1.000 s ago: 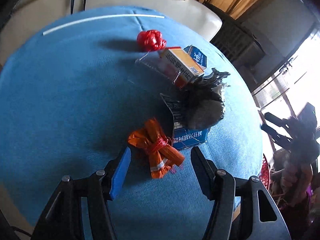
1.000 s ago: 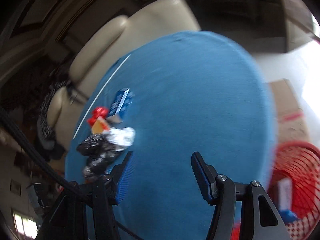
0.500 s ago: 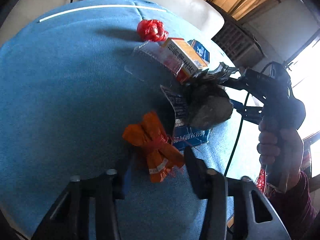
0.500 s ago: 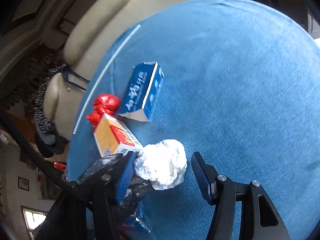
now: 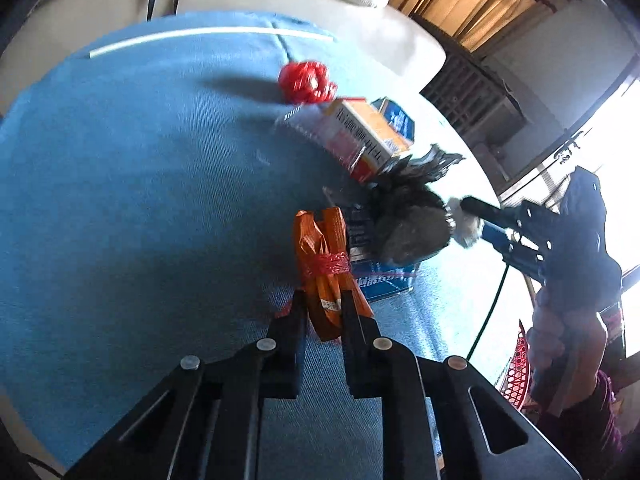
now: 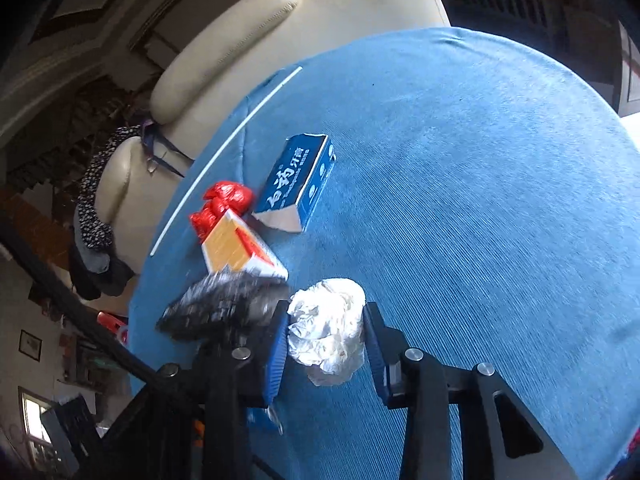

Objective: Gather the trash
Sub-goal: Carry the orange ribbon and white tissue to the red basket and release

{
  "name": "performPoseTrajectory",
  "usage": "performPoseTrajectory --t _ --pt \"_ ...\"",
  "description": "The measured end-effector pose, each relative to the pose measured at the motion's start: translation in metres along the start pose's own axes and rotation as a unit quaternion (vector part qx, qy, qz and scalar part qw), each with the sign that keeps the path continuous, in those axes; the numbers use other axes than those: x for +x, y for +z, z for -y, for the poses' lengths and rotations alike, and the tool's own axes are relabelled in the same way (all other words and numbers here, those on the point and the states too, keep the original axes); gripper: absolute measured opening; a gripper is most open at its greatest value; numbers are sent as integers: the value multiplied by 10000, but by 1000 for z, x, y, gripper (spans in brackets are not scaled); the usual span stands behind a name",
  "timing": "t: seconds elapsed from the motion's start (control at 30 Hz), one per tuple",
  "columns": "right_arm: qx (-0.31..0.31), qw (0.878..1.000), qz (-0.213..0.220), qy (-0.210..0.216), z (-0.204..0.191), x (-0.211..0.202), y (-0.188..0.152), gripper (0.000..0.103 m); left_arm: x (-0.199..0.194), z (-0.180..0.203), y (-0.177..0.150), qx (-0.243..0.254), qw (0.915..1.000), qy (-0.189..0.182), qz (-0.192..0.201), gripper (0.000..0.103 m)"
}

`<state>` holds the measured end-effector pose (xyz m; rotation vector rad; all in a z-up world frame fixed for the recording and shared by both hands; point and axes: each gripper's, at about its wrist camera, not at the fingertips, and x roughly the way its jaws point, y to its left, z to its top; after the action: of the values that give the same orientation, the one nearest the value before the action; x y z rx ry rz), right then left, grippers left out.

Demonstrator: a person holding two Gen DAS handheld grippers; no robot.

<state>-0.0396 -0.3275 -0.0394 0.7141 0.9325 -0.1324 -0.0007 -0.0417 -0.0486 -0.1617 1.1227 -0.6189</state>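
left tongs [image 5: 322,312], low centre of the left wrist frame: jaws narrow, clamped on the lower end of the orange plastic bundle tied with red string [image 5: 324,256], which lies on the blue cloth-covered desk [image 5: 140,200].

right tongs [image 6: 326,336], low centre of the right wrist frame: jaws closing, crumpled white paper ball [image 6: 326,330] between them; pads look to be touching both its sides, though the left edge is hard to read.

crumpled black plastic bag [image 6: 224,306] just left of the paper ball, blurred. above it the orange-and-white carton [image 6: 236,250], then the knotted red plastic bag [image 6: 222,204] and the blue toothpaste box [image 6: 300,180], all close together in the centre left of the frame.

left wrist frame, right edge: a hand [image 5: 560,332] holds the right tongs' handle; a red mesh basket [image 5: 518,364] sits below the desk edge.

cream leather sofa [image 6: 280,40] behind the desk, upper frame.
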Motion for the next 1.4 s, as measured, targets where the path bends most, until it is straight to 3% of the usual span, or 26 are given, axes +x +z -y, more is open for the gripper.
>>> performPoseTrajectory --t 0.23,0.57,0.87,1.4 --pt "-297 9988 329 205 6 -52 -30 38 -38 32 -2 456 9977 220 455 16" --pt "-557 9951 748 318 15 -116 -65 39 -70 101 -17 1490 9820 684 936 16" --pt "-596 9920 1091 198 32 -156 -84 39 -63 151 -30 2081 9666 1136 978 16" --pt "-669 9881 1387 4 54 -186 -97 39 -49 201 -45 2696 9383 1835 1153 16"
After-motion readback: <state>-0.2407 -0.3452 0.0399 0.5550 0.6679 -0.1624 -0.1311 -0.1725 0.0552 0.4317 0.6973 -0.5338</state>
